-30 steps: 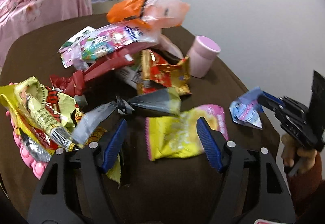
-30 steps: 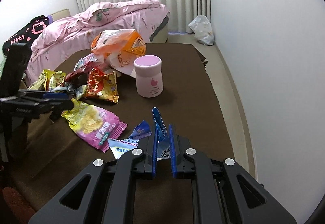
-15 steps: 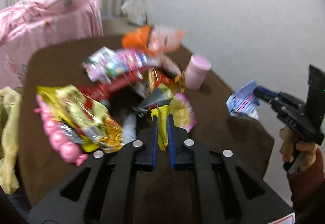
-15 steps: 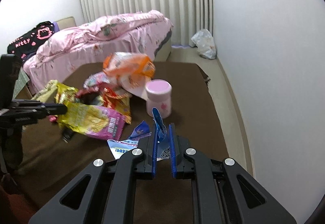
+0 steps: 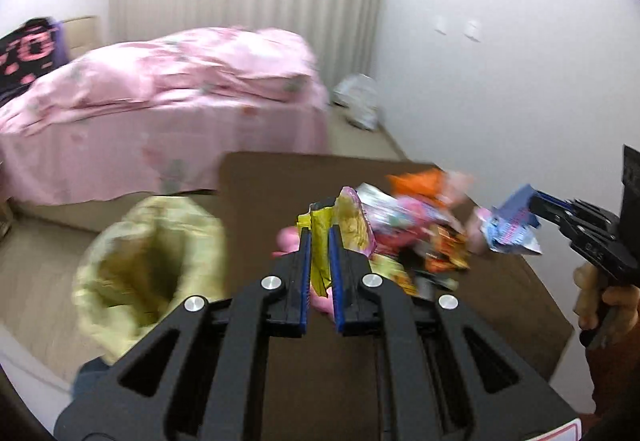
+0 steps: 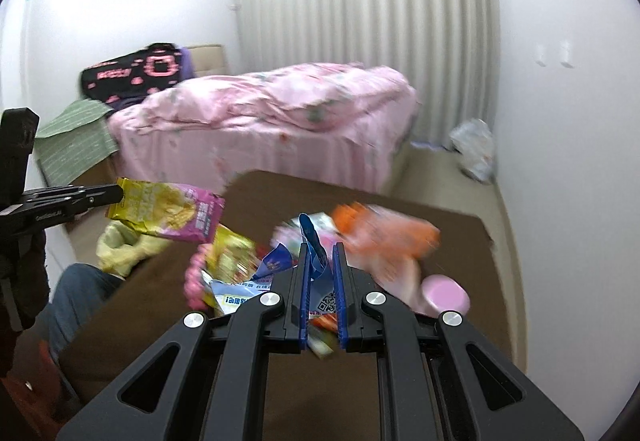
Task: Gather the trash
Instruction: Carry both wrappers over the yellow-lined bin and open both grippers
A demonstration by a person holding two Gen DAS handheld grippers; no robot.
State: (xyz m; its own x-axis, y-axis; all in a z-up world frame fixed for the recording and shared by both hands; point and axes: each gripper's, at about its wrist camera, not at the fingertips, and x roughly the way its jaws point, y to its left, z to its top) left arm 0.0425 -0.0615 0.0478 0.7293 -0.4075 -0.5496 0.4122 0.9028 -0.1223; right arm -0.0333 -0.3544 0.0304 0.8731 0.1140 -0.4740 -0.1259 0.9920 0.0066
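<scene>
The left gripper [image 5: 320, 241] is clenched on a yellow and pink snack wrapper [image 5: 348, 225], which hangs in the air, lifted clear of the brown table [image 5: 280, 177]. In the right wrist view the same wrapper [image 6: 168, 211] sticks out sideways from the left gripper's tip [image 6: 116, 195], past the table's left edge and above a yellowish trash bag [image 6: 120, 245] that stands on the floor just beside that edge. In the left wrist view the bag [image 5: 148, 261] gapes open, below and to the left of the held wrapper.

The right gripper [image 6: 322, 273] is clamped on a blue and white wrapper [image 6: 280, 261], also held off the table; from the left camera this wrapper [image 5: 512, 229] dangles from the right gripper's tip [image 5: 534, 203] over the table's right side.

A blurred heap of snack wrappers [image 5: 416, 237] lies in the middle of the table, with an orange bag [image 6: 384, 237] on its far side and a pink lidded jar [image 6: 444, 295] near the right edge. A bed with a pink quilt [image 6: 280, 113] stands beyond the table.
</scene>
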